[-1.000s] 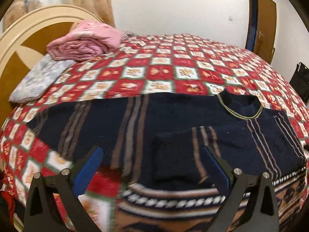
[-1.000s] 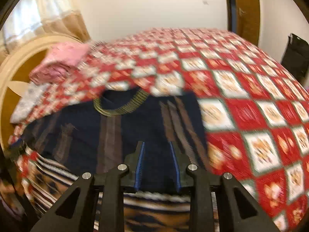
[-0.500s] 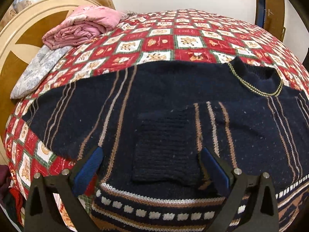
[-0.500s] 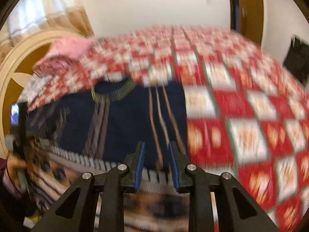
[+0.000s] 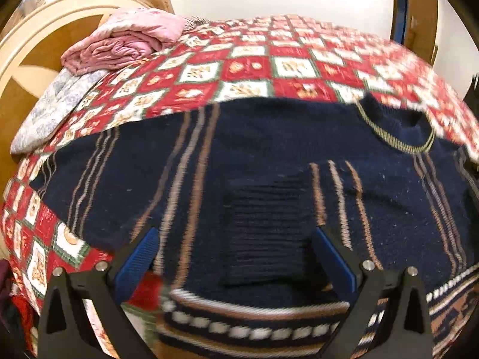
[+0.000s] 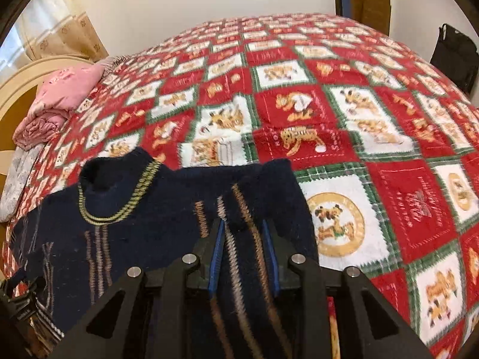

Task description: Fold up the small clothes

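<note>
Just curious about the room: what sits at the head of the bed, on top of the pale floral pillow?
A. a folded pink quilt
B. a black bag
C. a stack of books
A: a folded pink quilt rests on the pale floral pillow by the headboard.

Even, fairly bright daylight from the curtained window [image 6: 45, 30] at upper left; wall beside it slightly washed out. Soft shadows only. Motion blur smears the bedspread [image 5: 299, 68] and sweater [image 5: 269, 149], worst far from that window. Heavy fisheye bowing, dark vignette corners.
</note>
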